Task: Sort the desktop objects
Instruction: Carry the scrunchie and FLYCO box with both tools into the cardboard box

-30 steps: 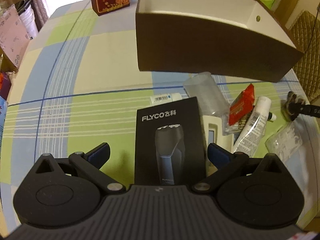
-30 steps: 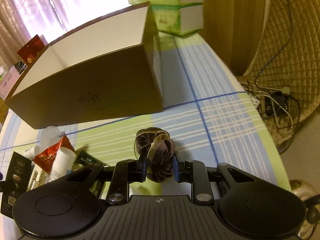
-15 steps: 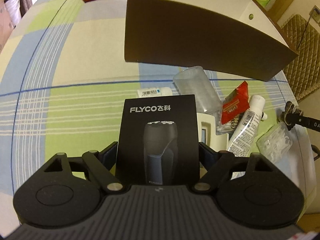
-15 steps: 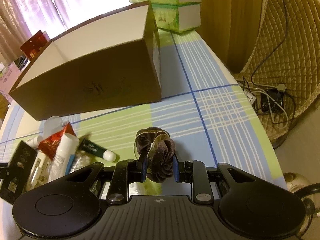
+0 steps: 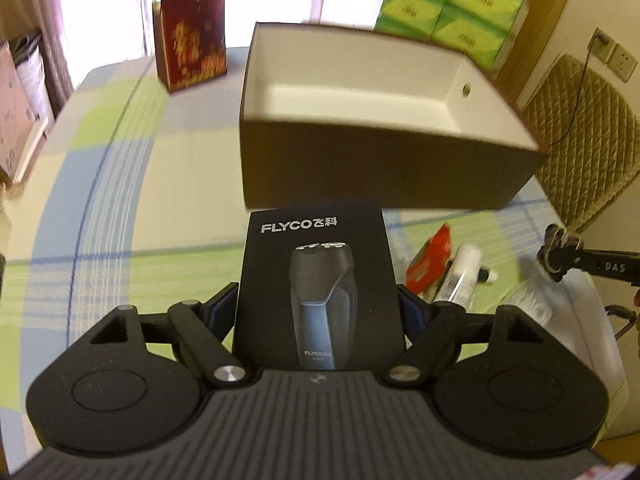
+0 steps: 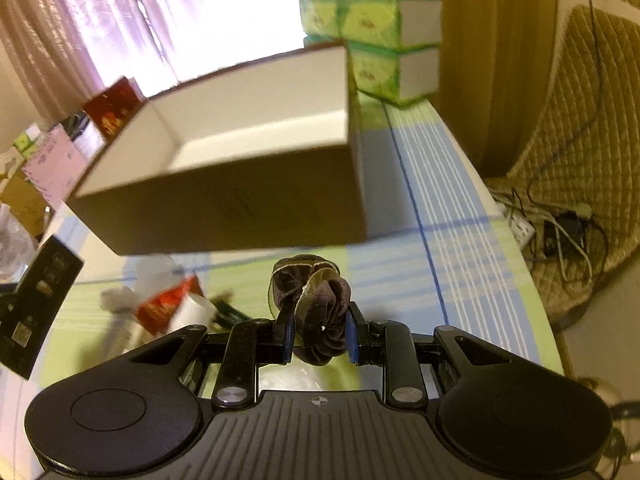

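Observation:
My left gripper (image 5: pixel 318 304) is shut on a black FLYCO shaver box (image 5: pixel 320 280) and holds it above the table, in front of the open brown box (image 5: pixel 380 160) with a white inside. The shaver box also shows in the right wrist view (image 6: pixel 36 300). My right gripper (image 6: pixel 318 334) is shut on a dark brown velvet scrunchie (image 6: pixel 316 304), lifted in front of the brown box (image 6: pixel 240 208). The right gripper with the scrunchie shows at the right of the left wrist view (image 5: pixel 560 256).
A red snack packet (image 5: pixel 430 256), a white tube (image 5: pixel 460 276) and clear plastic items lie on the checked tablecloth (image 5: pixel 120 240) below. A red gift box (image 5: pixel 192 56) and green tissue packs (image 5: pixel 452 4) stand behind the brown box. A quilted chair (image 6: pixel 580 140) and cables are at the right.
My left gripper closed on the shaver box and lifted it toward the brown box. My right gripper rose with the scrunchie, closer to the brown box.

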Demonstrator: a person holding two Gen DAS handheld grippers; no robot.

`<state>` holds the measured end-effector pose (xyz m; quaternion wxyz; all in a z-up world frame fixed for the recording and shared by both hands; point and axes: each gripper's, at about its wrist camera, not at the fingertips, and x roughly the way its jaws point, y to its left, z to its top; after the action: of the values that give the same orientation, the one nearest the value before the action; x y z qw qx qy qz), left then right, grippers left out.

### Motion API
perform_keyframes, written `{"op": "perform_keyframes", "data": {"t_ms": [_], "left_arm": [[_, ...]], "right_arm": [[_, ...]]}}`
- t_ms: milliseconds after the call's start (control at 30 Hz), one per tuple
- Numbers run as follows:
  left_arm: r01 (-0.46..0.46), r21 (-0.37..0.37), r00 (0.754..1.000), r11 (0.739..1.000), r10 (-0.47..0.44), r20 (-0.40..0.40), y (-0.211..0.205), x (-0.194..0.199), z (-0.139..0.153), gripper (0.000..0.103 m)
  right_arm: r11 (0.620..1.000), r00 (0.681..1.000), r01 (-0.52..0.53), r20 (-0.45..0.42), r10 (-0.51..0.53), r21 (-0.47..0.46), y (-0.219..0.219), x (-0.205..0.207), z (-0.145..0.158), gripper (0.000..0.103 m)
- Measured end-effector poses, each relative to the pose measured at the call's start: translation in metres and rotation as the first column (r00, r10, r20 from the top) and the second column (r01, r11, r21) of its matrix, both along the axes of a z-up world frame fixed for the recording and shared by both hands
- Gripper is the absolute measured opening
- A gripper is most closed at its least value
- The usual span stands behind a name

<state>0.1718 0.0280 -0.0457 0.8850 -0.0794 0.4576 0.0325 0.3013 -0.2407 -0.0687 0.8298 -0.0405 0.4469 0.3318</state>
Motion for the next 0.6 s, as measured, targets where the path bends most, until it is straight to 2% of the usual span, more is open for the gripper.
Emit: {"op": "perform_keyframes", "data": {"t_ms": [367, 600], "left_arm": [[0.028, 0.013, 0.988, 1.0, -0.029, 0.151, -0.016, 0.047, 0.051, 0.076], [0.029, 0.049, 0.98, 0.998, -0.038, 0.194, -0.02, 0.097, 0.067, 0.076]], "right_arm": [[0.99, 0.993, -0.098, 0.073, 0.091, 0.1, 0.035, 0.017, 0.052, 0.022], [0.984, 0.983, -0.146, 0.128, 0.133, 0.104, 0.07, 0.045, 0.073, 0.022]]}}
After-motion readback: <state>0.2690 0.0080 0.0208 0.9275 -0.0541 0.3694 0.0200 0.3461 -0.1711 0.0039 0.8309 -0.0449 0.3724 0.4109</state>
